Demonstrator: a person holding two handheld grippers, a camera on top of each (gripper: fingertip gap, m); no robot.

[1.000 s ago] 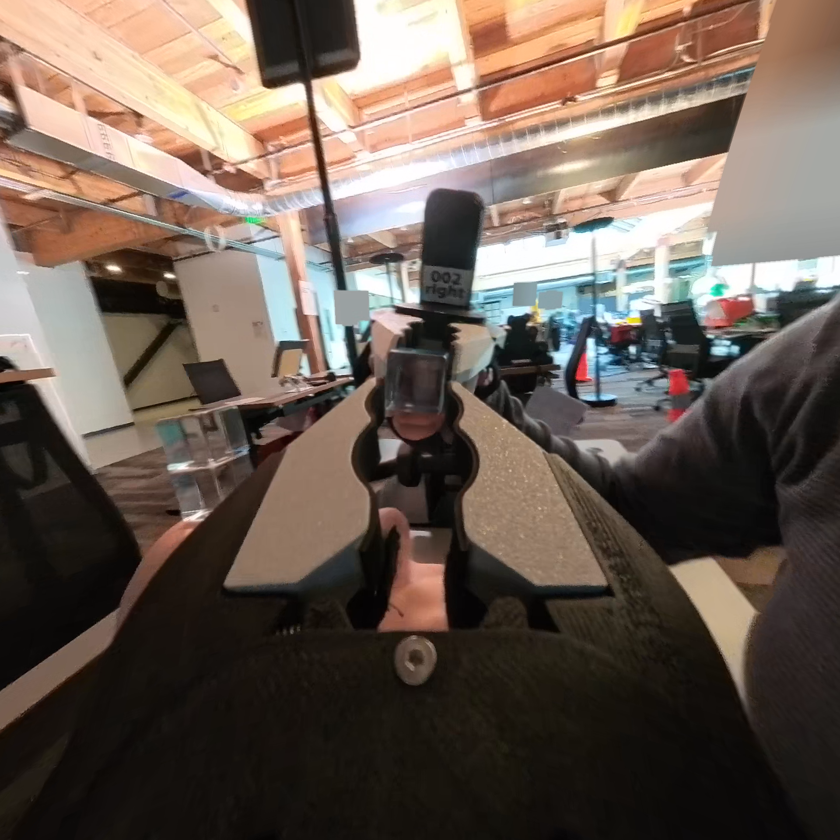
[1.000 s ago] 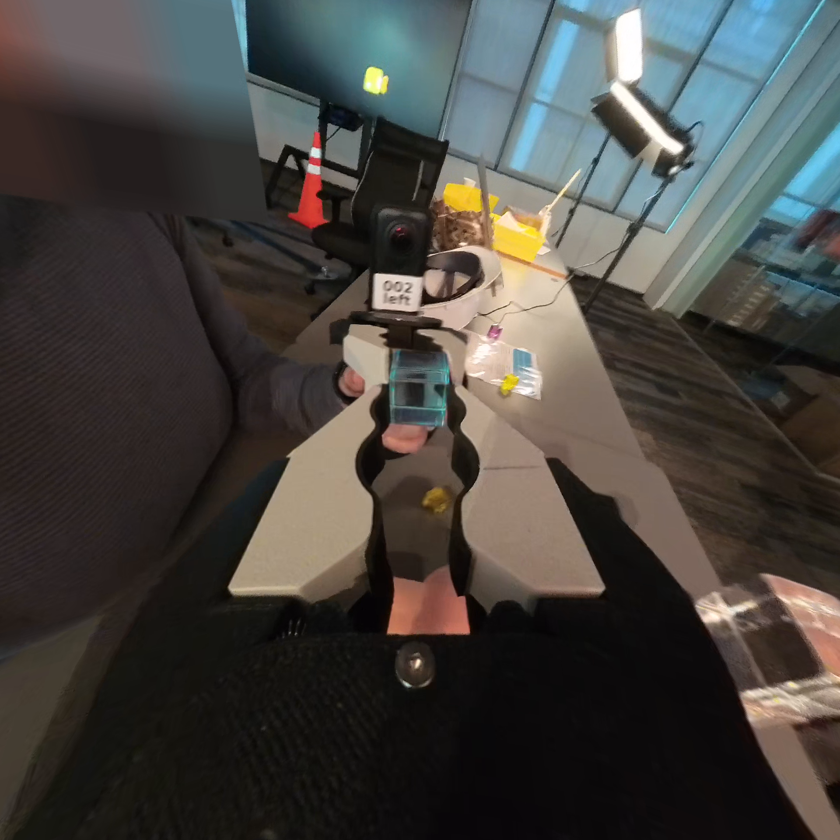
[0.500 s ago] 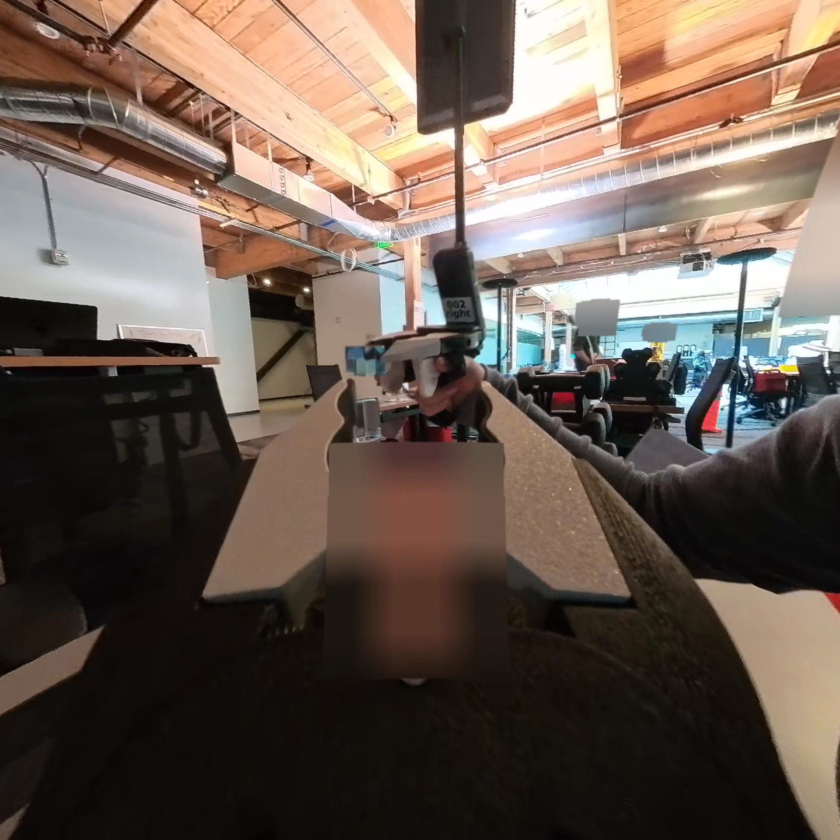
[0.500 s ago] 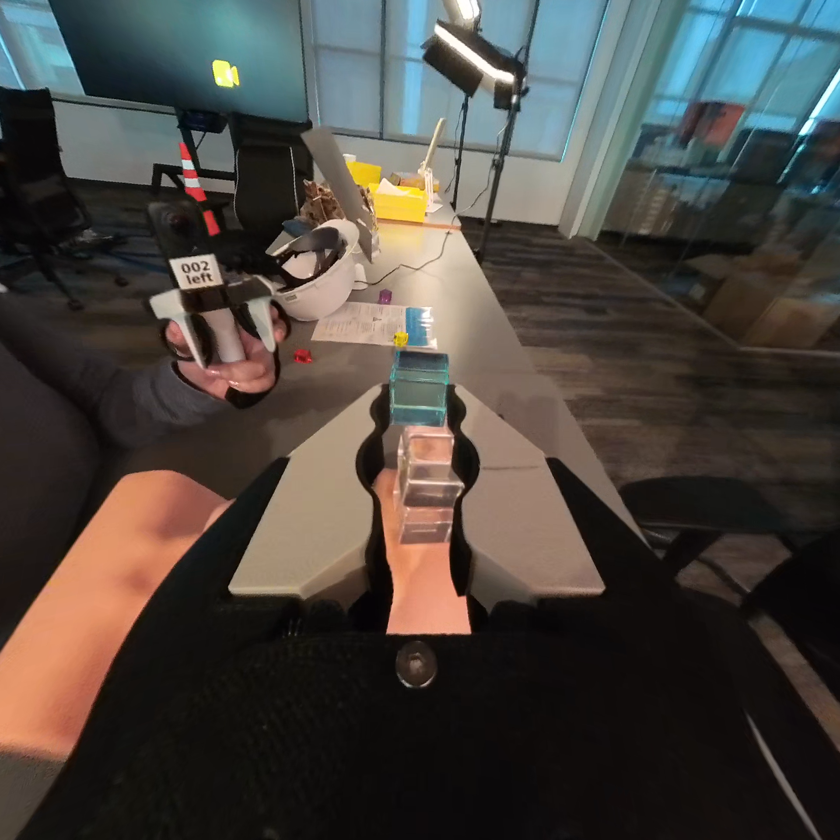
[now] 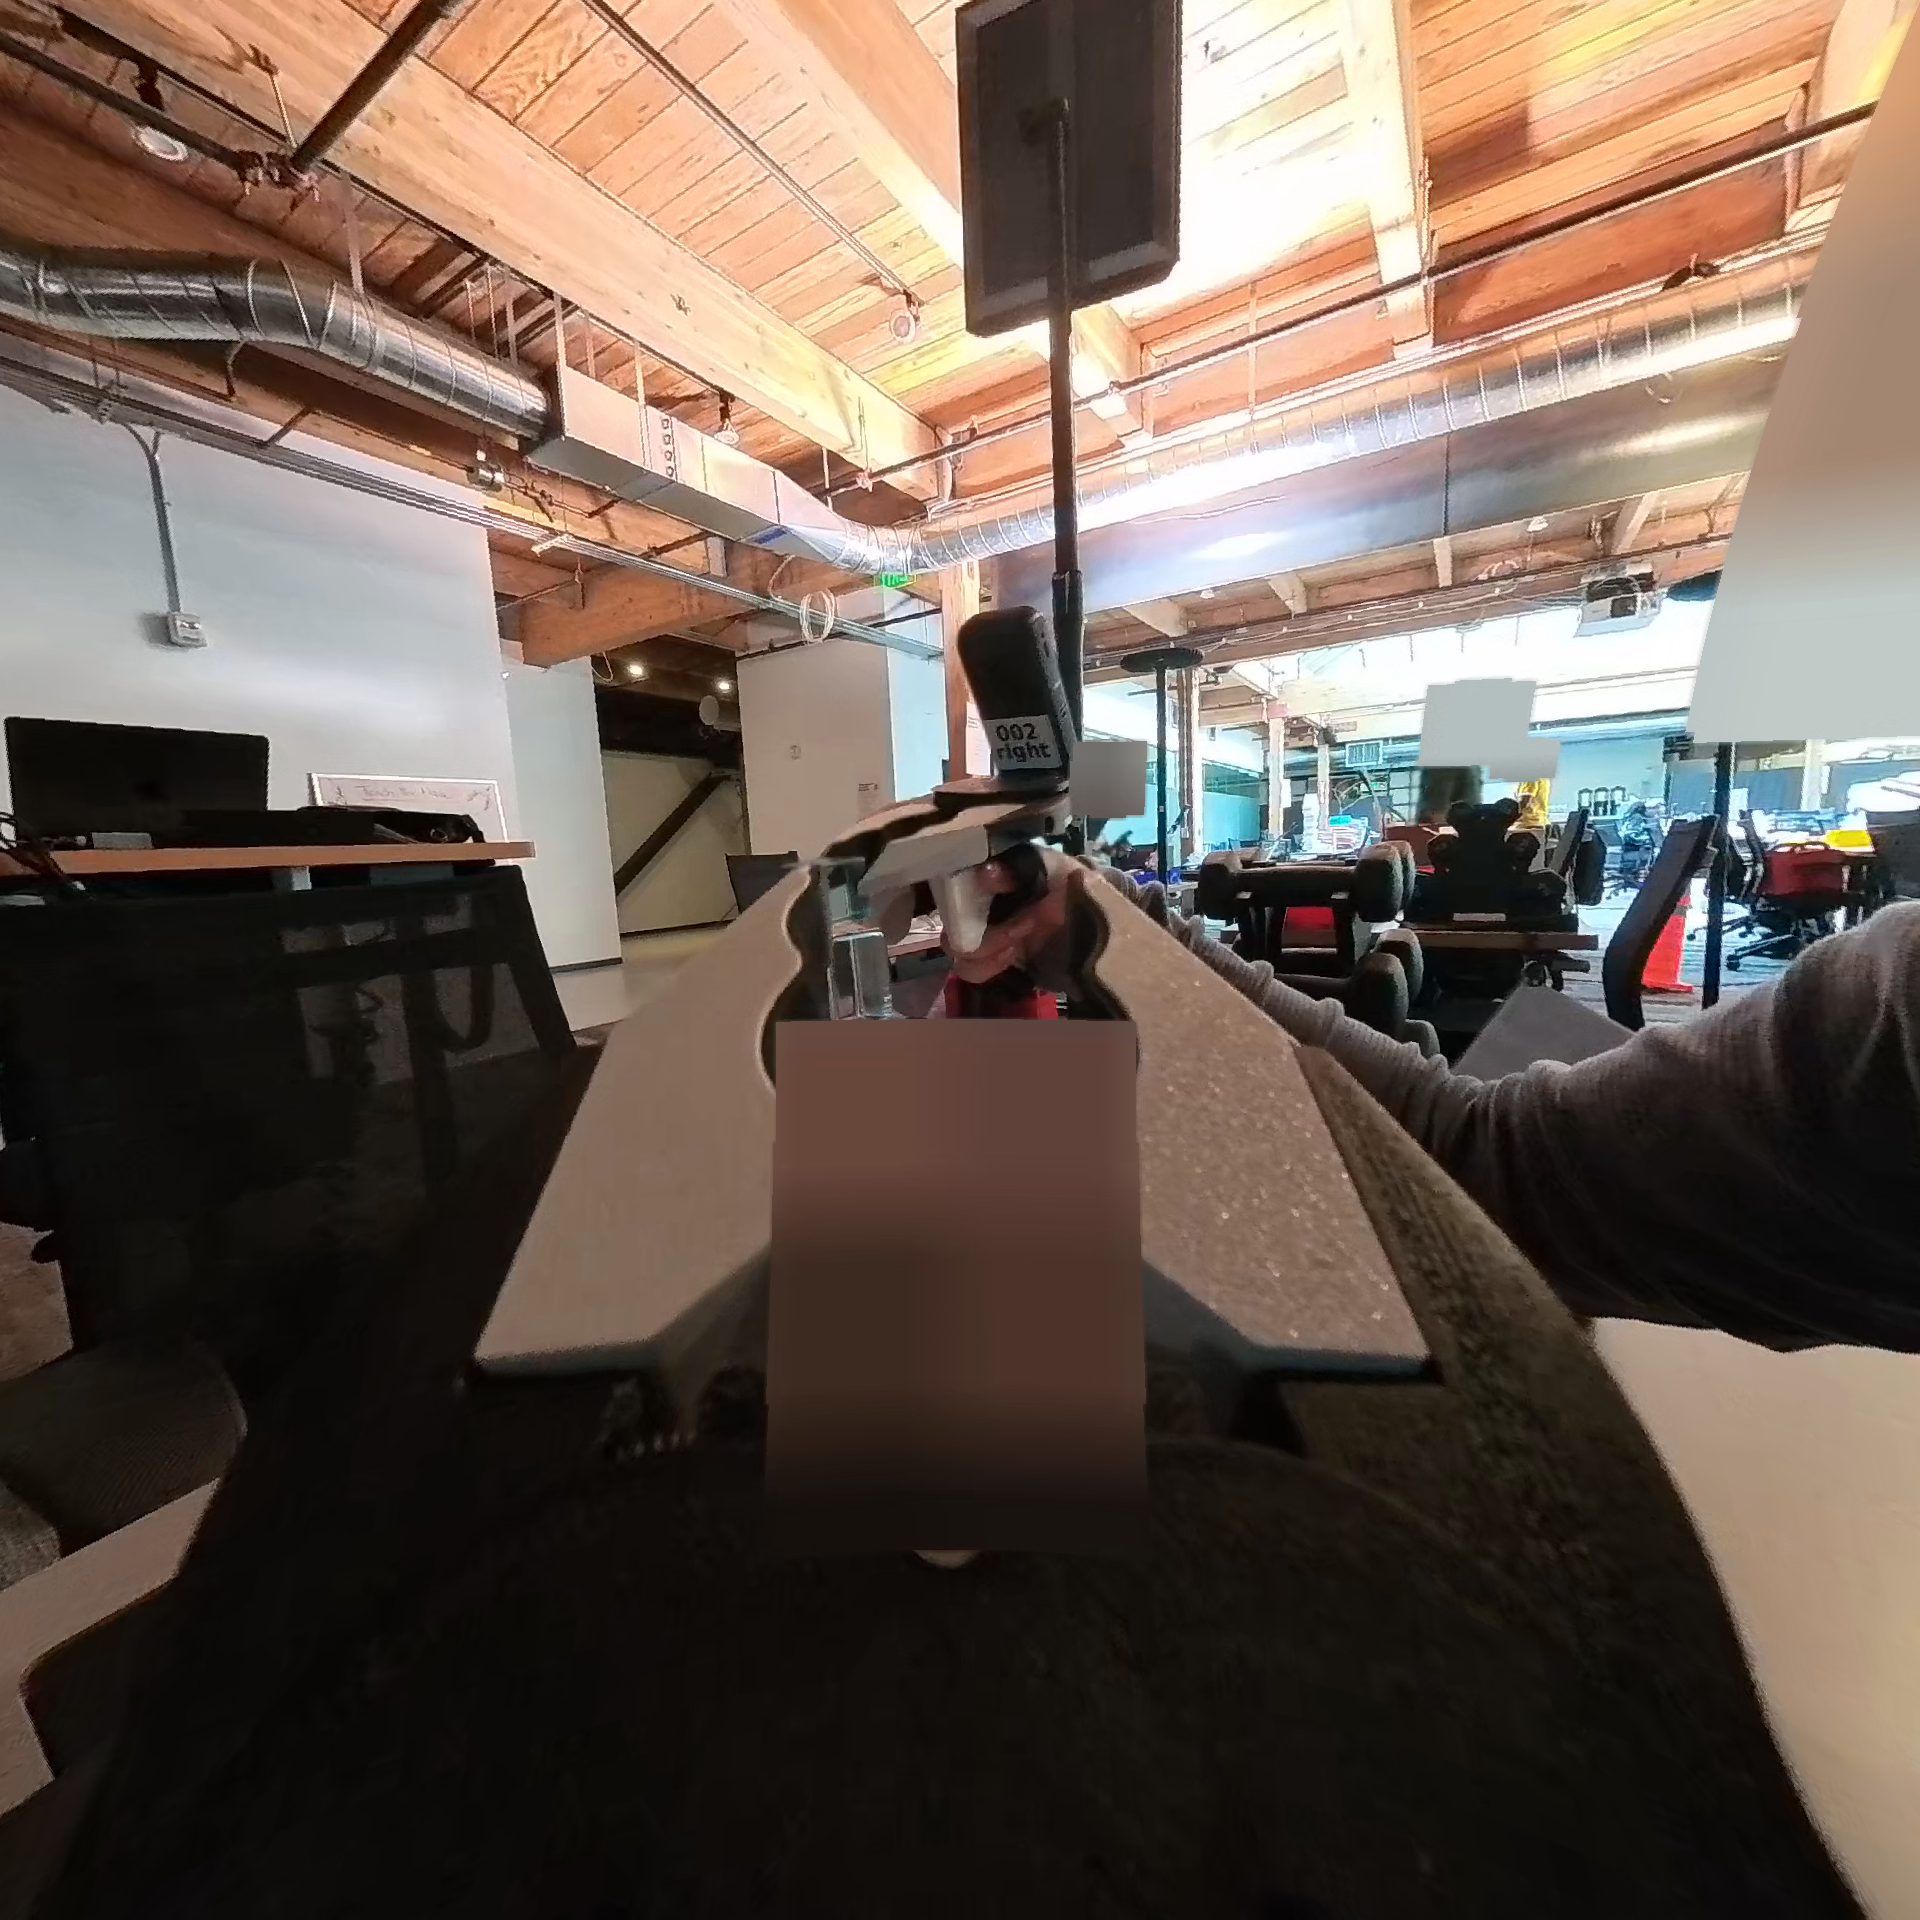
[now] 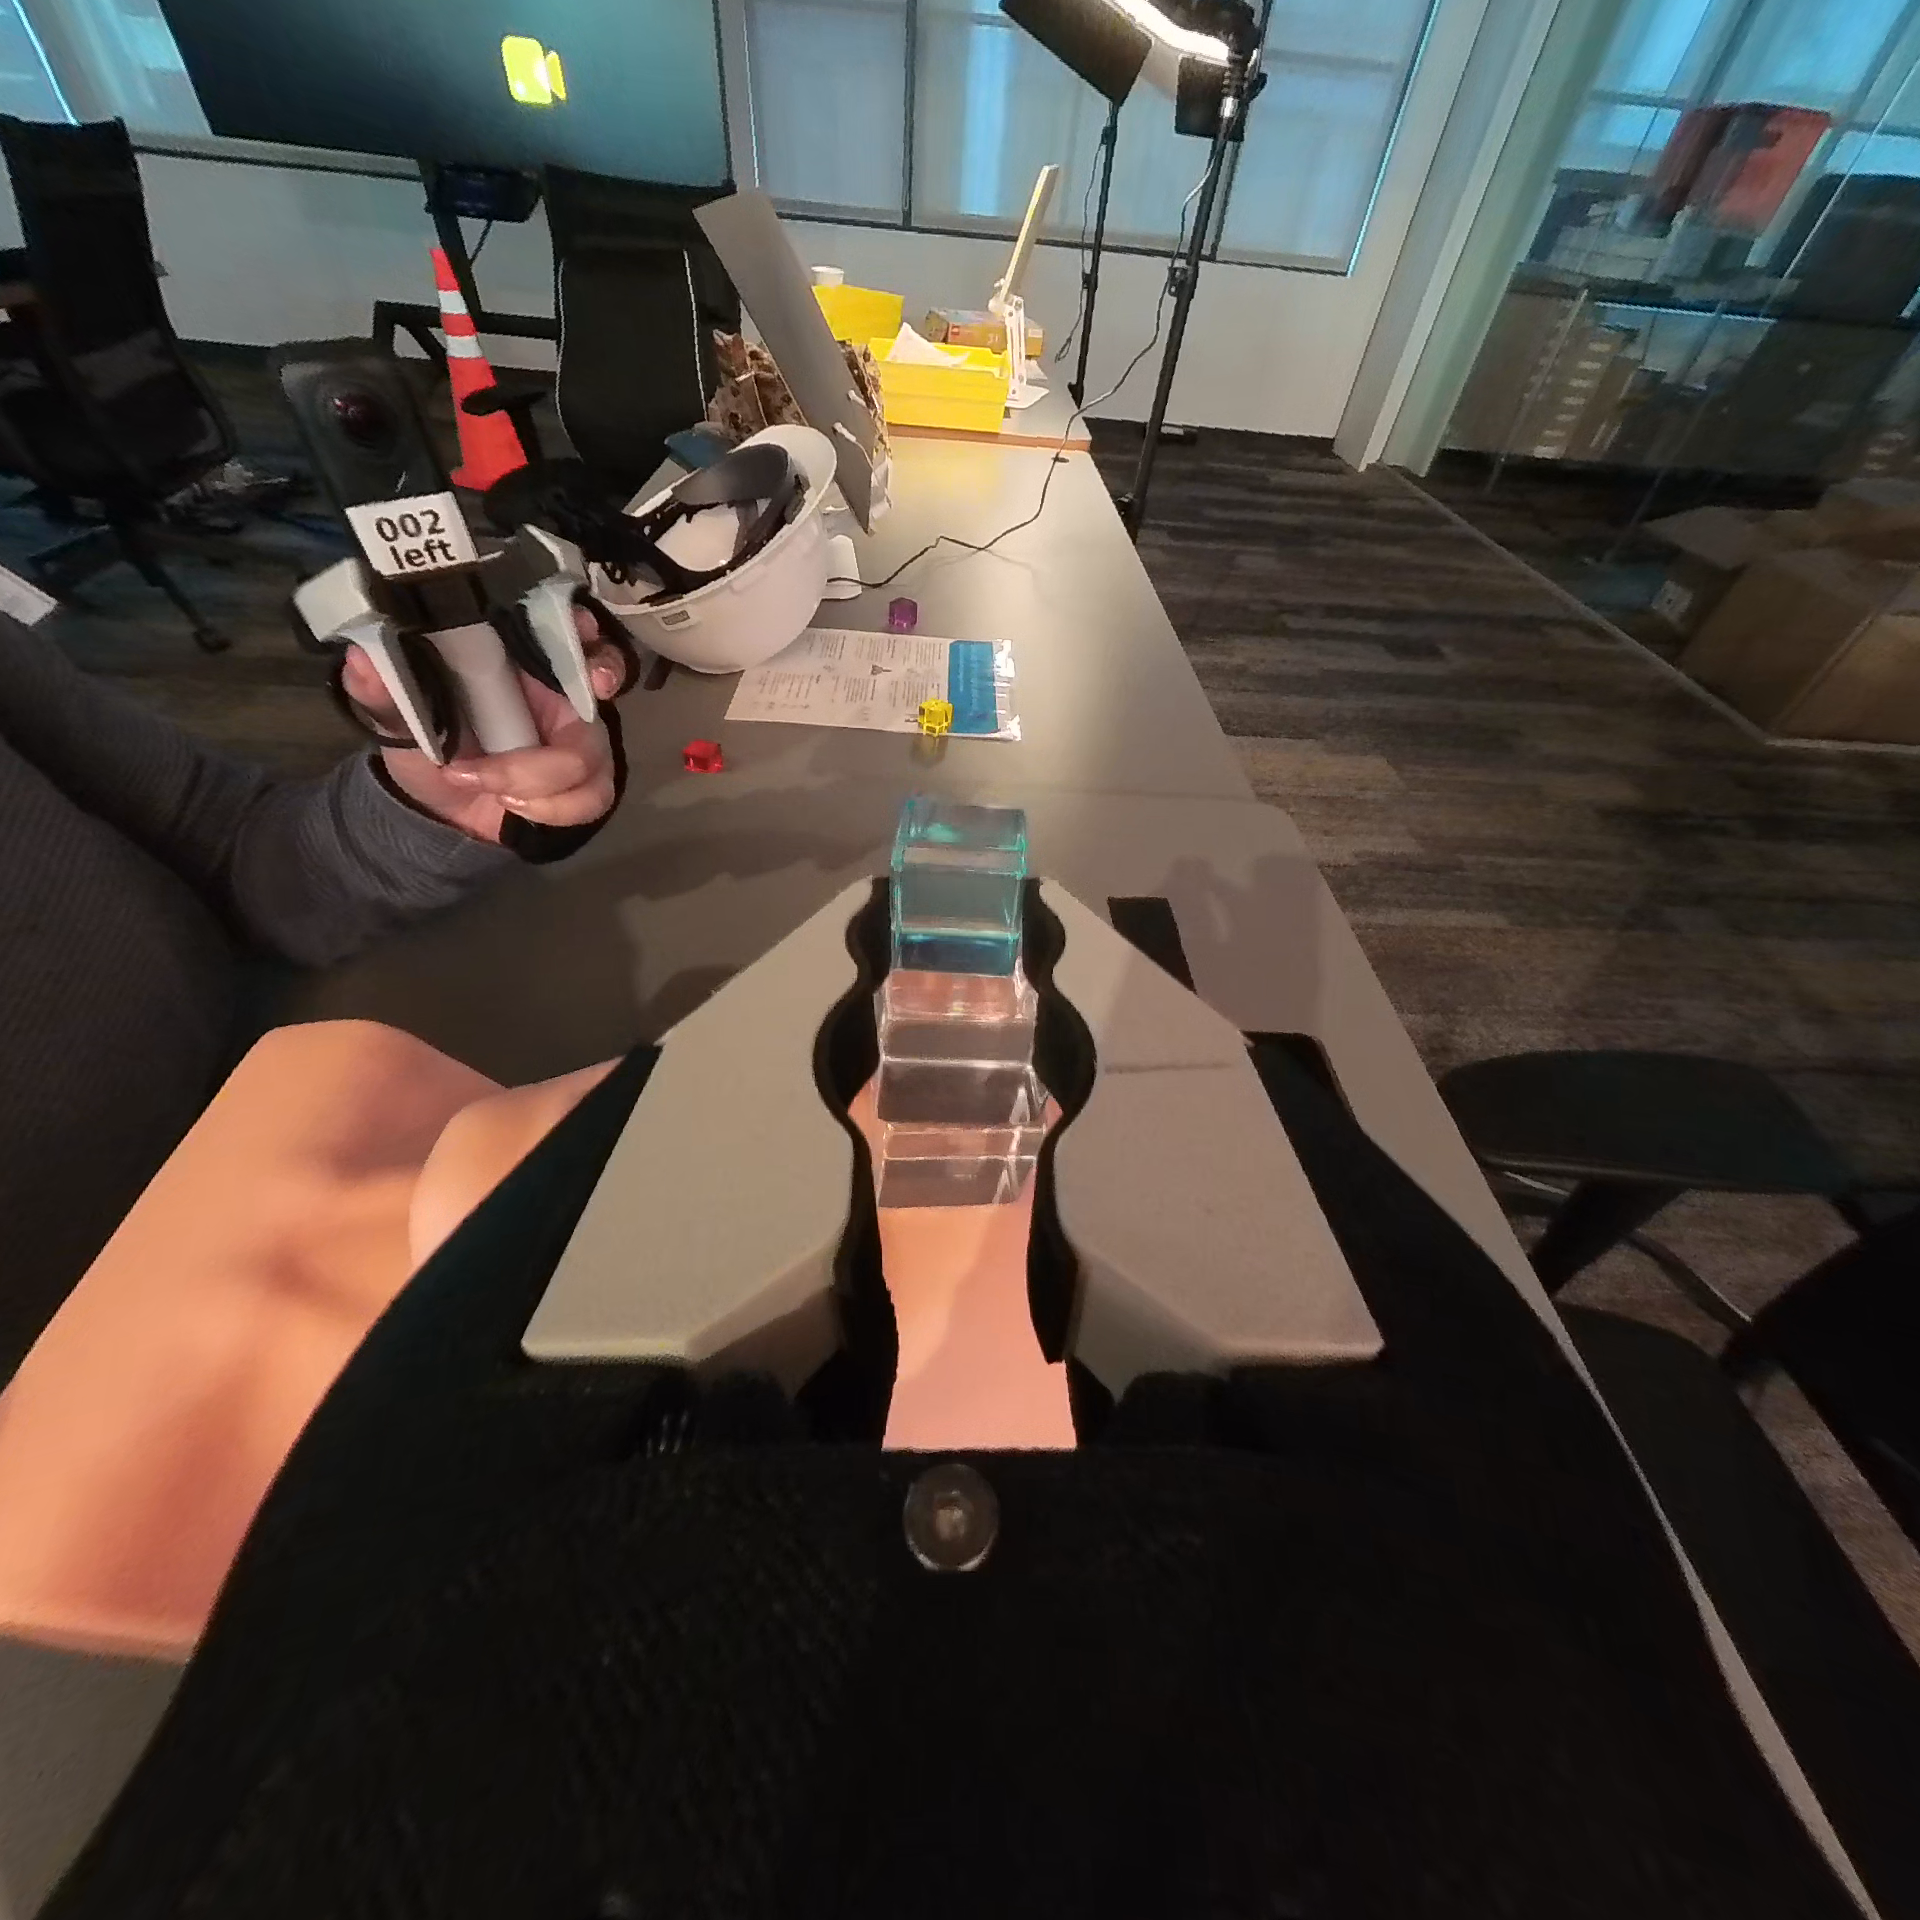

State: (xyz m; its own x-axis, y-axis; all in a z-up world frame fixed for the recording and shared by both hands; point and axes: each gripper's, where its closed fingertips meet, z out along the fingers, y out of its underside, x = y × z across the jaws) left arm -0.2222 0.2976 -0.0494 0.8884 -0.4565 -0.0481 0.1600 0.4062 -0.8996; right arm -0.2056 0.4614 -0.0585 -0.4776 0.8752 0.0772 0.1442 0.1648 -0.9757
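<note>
fingers of right gripper [image 6: 958, 904] pinch teal cube [image 6: 958, 883] above clear cubes [image 6: 961, 1081]; left gripper [image 6: 488, 686], now withdrawn toward ten o'clock, fingers spread, empty.

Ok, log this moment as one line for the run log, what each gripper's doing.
right gripper: shut on teal cube, over clear block stack | left gripper: open, empty, raised beside white hard hat | grey table: red, yellow, purple cubes

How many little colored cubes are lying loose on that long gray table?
3: a red cube near the left hand-held gripper, a yellow cube on the printed sheet, a purple cube by the white helmet. Clutter may hide others.
</note>
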